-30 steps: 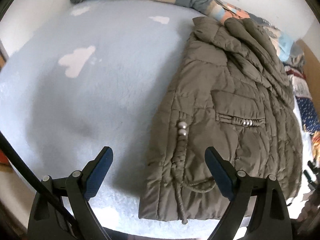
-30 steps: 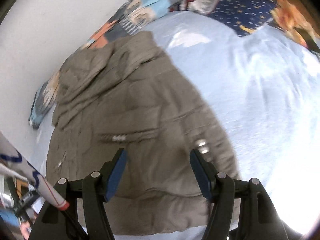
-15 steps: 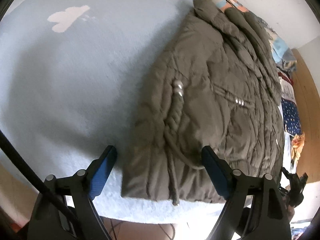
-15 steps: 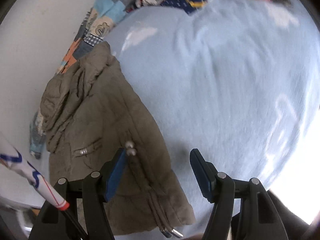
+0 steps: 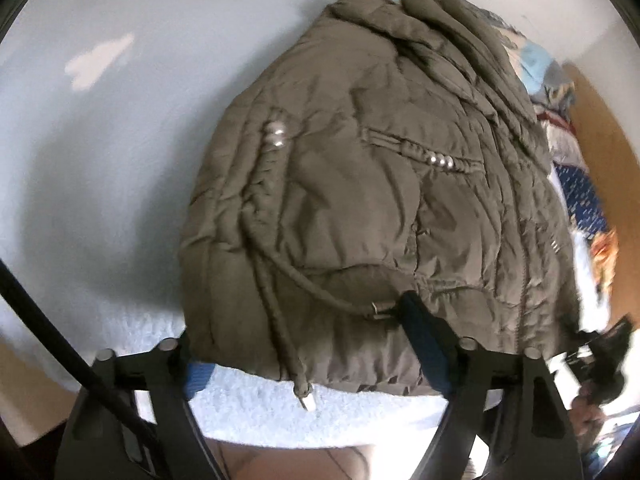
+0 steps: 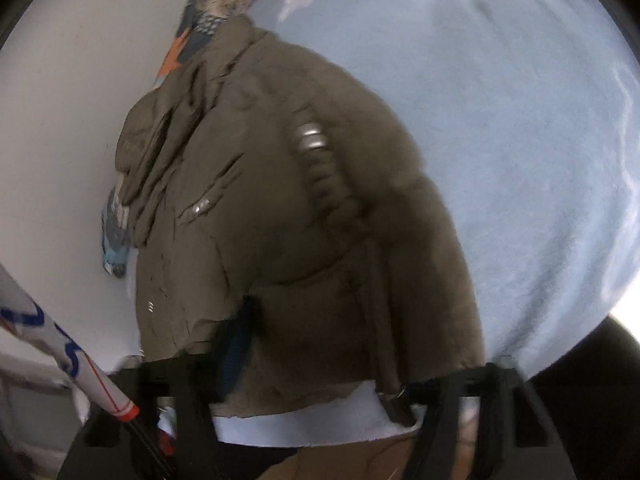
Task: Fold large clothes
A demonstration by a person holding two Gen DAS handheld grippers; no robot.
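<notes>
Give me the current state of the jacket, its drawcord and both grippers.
Jacket: lying flat on the blue blanket, already folded narrow, hem at the bed edge.
Drawcord: loose, trailing over the hem.
Left gripper: closing, jaws straddling the hem corner.
Right gripper: closing, hem between its jaws.

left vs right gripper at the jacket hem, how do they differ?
Left gripper straddles a wide stretch of the jacket hem; right gripper spans a narrower stretch.
The left's pads show sharply; the right's fingers are blurred and partly hidden by fabric.
Shared: both are closing with the hem between their fingers, jacket flat on the blue blanket.
</notes>
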